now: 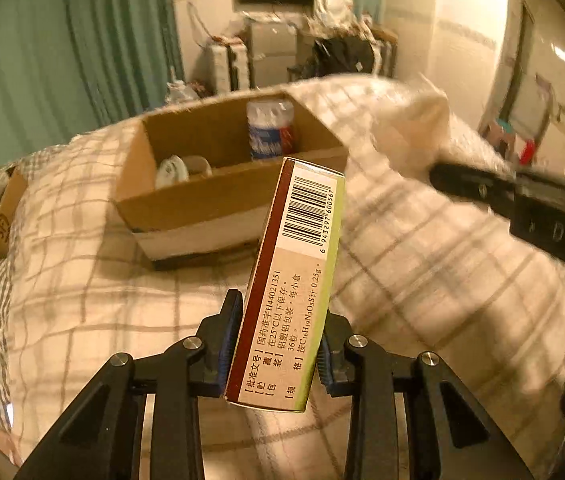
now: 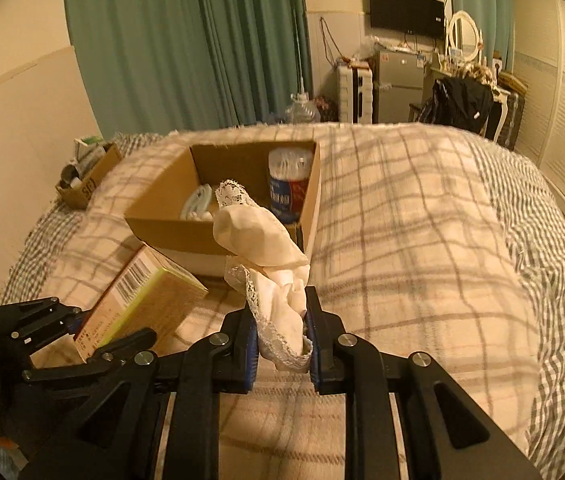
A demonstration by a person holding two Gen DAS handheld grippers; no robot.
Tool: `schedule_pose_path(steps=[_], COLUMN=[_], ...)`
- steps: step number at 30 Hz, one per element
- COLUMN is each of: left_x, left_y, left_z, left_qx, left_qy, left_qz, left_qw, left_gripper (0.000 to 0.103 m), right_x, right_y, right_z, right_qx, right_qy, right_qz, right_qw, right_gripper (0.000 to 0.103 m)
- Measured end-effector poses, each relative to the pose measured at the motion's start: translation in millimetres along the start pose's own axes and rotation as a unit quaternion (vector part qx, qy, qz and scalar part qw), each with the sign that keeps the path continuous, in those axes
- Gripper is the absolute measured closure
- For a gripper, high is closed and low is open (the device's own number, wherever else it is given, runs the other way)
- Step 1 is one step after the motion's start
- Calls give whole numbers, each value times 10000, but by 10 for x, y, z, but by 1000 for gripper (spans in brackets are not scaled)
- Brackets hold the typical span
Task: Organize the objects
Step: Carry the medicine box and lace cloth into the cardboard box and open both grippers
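My left gripper (image 1: 280,344) is shut on a medicine box (image 1: 288,280) with a barcode, held upright above the bed; the box also shows in the right wrist view (image 2: 138,300). My right gripper (image 2: 282,344) is shut on a cream cloth with lace trim (image 2: 266,264), which also shows blurred in the left wrist view (image 1: 410,132). An open cardboard box (image 1: 202,204) sits on the bed ahead of both grippers, also in the right wrist view (image 2: 170,232). It holds a cotton swab jar (image 2: 288,182) and a pale small item (image 2: 196,206).
The bed has a plaid blanket (image 2: 422,232). A smaller cardboard box with items (image 2: 86,178) sits at the bed's far left edge. Green curtains (image 2: 186,40), a small fridge (image 2: 396,84), a chair with dark clothes (image 2: 462,100) and a wall screen (image 2: 406,12) stand beyond the bed.
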State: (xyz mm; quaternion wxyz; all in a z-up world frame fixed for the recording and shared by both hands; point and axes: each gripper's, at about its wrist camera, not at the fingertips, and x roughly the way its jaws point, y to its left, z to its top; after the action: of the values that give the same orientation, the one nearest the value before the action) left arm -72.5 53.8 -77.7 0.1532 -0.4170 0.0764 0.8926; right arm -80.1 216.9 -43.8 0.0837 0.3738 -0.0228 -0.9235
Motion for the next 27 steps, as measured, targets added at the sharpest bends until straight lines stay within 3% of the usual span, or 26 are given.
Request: schedule_pose_path(steps=[7,15,19,22,27], left_x=[-386,-530,-446,-299,72], left_y=[228,447,549,655,867], left_z=[283,976,1325,1549,1732], left_qx=[-440,-574,-633,-767,-1078], left_qy=[-497,-981,-1056,-1097,-1086], left_qz=[37,398,428,478,362], left_qw=[9978,9927,9915,9898,9876], left_gripper=[70,70,70,70,70], right_x=[-288,-409,-315,-86,382], right_y=[144,389,429,382,324], right_z=[240,962,1324,1667,1983], right_qx=[-248,-568,-534,-286,-135], right_qy=[-339,-861,-945,-815,-556], right_qz=[30,46,254,631,737], right_qw=[9991,9947,9938,9943,9956], right_gripper=[85,85,85,85,85])
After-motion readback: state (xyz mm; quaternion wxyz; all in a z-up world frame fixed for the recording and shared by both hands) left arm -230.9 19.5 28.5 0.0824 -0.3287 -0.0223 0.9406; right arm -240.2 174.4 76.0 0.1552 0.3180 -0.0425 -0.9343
